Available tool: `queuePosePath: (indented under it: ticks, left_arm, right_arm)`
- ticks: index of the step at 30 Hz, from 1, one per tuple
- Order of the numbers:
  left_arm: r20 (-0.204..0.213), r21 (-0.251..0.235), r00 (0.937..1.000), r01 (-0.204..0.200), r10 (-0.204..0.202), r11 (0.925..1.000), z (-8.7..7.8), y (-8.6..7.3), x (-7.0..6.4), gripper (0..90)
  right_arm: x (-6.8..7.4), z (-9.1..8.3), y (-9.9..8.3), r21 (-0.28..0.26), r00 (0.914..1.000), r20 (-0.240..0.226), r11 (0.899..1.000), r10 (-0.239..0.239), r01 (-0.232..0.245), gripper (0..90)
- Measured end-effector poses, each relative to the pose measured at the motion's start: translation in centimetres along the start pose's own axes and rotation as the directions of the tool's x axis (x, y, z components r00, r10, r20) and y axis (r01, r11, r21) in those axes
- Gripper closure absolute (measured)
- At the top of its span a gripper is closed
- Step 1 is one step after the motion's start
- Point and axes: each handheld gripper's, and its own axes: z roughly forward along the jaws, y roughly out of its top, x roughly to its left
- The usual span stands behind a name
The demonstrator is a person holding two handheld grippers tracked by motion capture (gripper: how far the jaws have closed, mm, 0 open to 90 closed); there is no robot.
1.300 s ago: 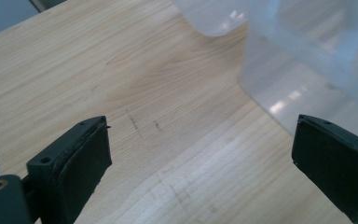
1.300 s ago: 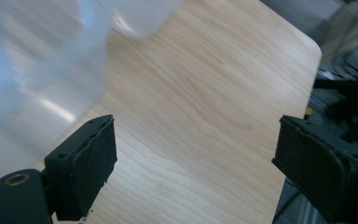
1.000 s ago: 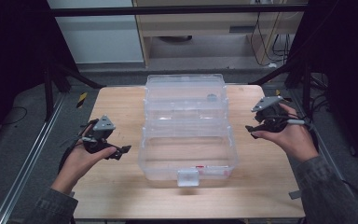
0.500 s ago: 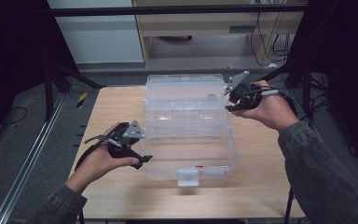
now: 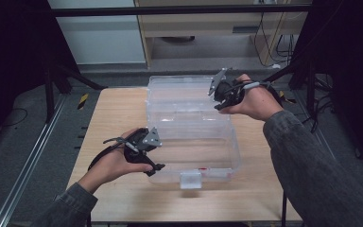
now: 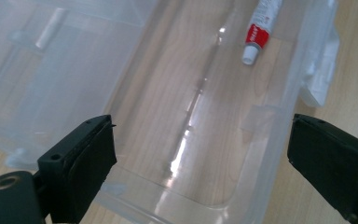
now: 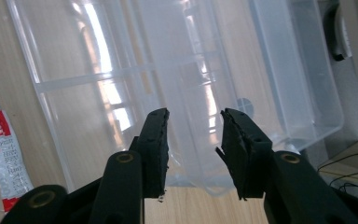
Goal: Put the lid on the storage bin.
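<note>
A clear plastic box lies open on the wooden table, its lid folded back at the far side. A red and white tube lies in the front tray, near the white latch. My left gripper hovers at the tray's front left corner and is open wide; the tray and the tube lie beyond its jaws. My right gripper is over the right side of the lid, open with a narrow gap, nothing between its fingers. Beyond that gripper I see the clear lid and the tube.
The table's right edge runs under my right sleeve. Bare wood lies left of the box and along the front. A dark metal frame and a cabinet stand beyond the table. Cables trail at the back right.
My left gripper has moved right, up to the tray's front left corner. My right gripper has moved left and away from me, from beside the box to above the lid.
</note>
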Motion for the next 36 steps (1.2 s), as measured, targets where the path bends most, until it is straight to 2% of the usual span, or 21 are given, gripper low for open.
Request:
queuePosePath:
  ticks: [2,4,12,18,23,29,36]
  left_arm:
    - [0.016,0.015,0.9996,-0.023,0.023,0.9996,0.2,0.0,-0.3,7.4]
    - [0.027,0.031,0.9989,-0.039,0.038,0.9988,0.3,0.0,-0.5,8.1]
    - [0.053,0.049,0.9960,-0.075,0.072,0.9960,0.6,-0.1,-0.9,6.5]
    - [0.055,0.056,0.9953,-0.082,0.079,0.9951,0.8,-0.1,-0.9,7.0]
    - [0.062,0.064,0.9944,-0.089,0.085,0.9939,1.1,-0.1,-1.0,7.3]
    - [0.074,0.086,0.9932,-0.096,0.090,0.9917,1.5,-0.4,-1.1,10.9]
    - [0.109,0.108,0.9877,-0.124,0.112,0.9864,1.9,-0.6,-1.8,15.6]
  right_arm:
    - [0.0,0.2,0.2,0.007,0.9999,-0.006,1.000,-0.010,0.010,62.2]
    - [0.1,0.8,0.5,0.036,0.9995,-0.015,0.999,-0.028,0.029,63.4]
    - [0.0,2.3,1.3,0.092,0.9938,-0.055,0.991,-0.097,0.101,68.5]
    - [-0.2,2.7,1.5,0.104,0.9908,-0.066,0.987,-0.118,0.125,73.0]
    - [0.0,3.1,1.6,0.122,0.9852,-0.086,0.980,-0.148,0.158,75.9]
    - [0.2,3.4,1.9,0.127,0.9805,-0.090,0.974,-0.175,0.186,79.2]
    - [0.4,3.5,1.9,0.127,0.9778,-0.083,0.971,-0.192,0.202,80.3]
